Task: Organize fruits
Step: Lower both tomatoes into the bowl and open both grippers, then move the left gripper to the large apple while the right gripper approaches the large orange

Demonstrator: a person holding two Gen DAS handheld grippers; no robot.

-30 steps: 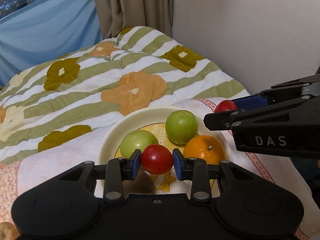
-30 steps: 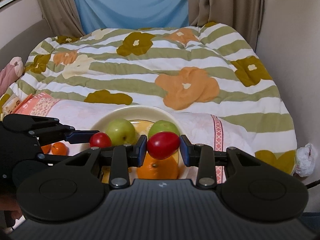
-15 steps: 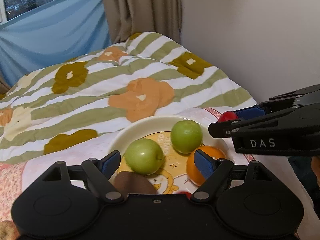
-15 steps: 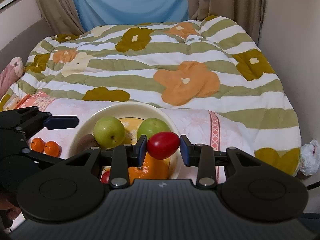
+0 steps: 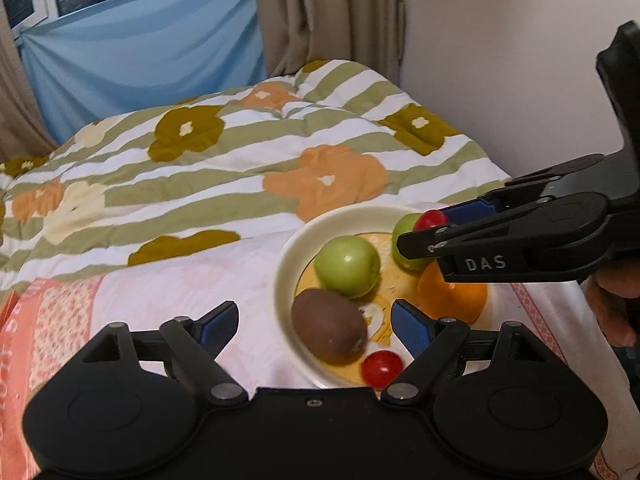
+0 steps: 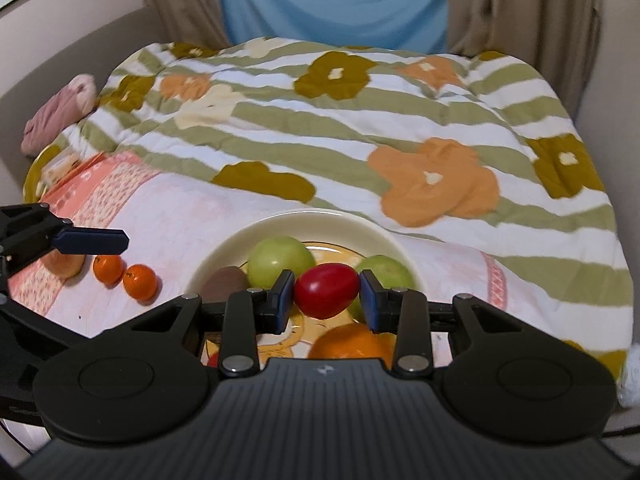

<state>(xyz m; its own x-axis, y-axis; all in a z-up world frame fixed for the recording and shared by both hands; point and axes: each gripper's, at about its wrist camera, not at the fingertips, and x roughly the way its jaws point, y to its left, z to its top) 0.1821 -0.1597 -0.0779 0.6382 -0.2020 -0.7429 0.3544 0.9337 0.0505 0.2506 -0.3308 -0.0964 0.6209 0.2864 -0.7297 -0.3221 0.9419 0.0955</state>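
Over the cream plate (image 5: 285,264) on the bed, our right gripper (image 6: 327,292) stays clamped on a red tomato (image 6: 326,289), held above the dish. Our left gripper (image 5: 314,322) hangs empty at the plate's near rim, its jaws just opened wide. On the plate lie a second tomato (image 5: 382,367), a kiwi (image 5: 328,330), two green apples (image 5: 347,266) and an orange (image 5: 454,294).

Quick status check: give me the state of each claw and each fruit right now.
left claw: open, empty, jaws just opened
right claw: shut on red tomato, above plate
second red tomato: lying on plate
kiwi: on plate
two green fruits: on plate
orange: on plate
two small oranges: on cloth, off plate
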